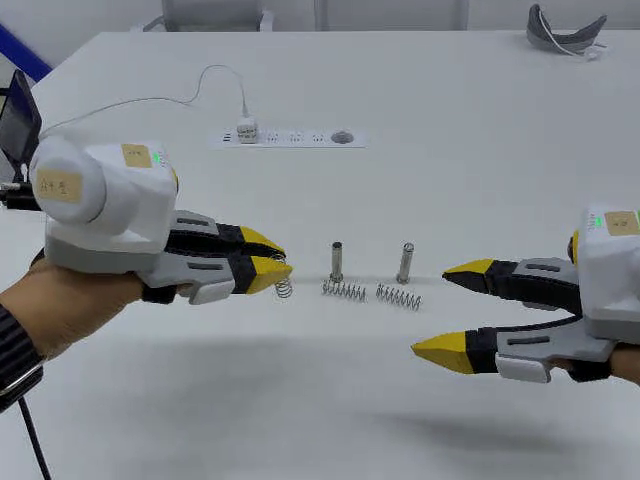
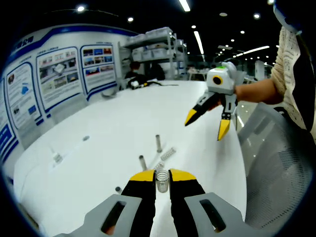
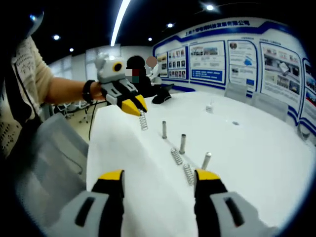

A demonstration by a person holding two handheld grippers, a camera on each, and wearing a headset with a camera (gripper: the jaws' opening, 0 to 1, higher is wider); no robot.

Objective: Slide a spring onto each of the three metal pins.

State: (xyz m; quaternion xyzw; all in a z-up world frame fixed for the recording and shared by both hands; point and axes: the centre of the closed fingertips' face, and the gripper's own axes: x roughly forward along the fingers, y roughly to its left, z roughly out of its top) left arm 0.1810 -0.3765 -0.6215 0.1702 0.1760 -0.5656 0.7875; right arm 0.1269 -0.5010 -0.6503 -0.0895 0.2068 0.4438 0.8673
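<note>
My left gripper (image 1: pixel 280 268) is shut on the top of a small spring (image 1: pixel 284 289), which hangs upright just above the white table. In the left gripper view the spring (image 2: pixel 162 180) sits between the yellow tips. Two metal pins (image 1: pixel 336 262) (image 1: pixel 405 262) stand upright to its right. The right gripper view shows all three pins (image 3: pixel 164 129) (image 3: pixel 182 143) (image 3: pixel 206 160), with the held spring (image 3: pixel 143 121) beside the farthest one. Two loose springs (image 1: pixel 344 290) (image 1: pixel 399 297) lie in front of the pins. My right gripper (image 1: pixel 432 310) hovers open at the right, holding nothing.
A white power strip (image 1: pixel 285 137) with a plugged charger and cable lies farther back on the table (image 1: pixel 470 130). A grey headset (image 1: pixel 565 30) rests at the far right corner. A dark screen (image 1: pixel 18 115) stands at the left edge.
</note>
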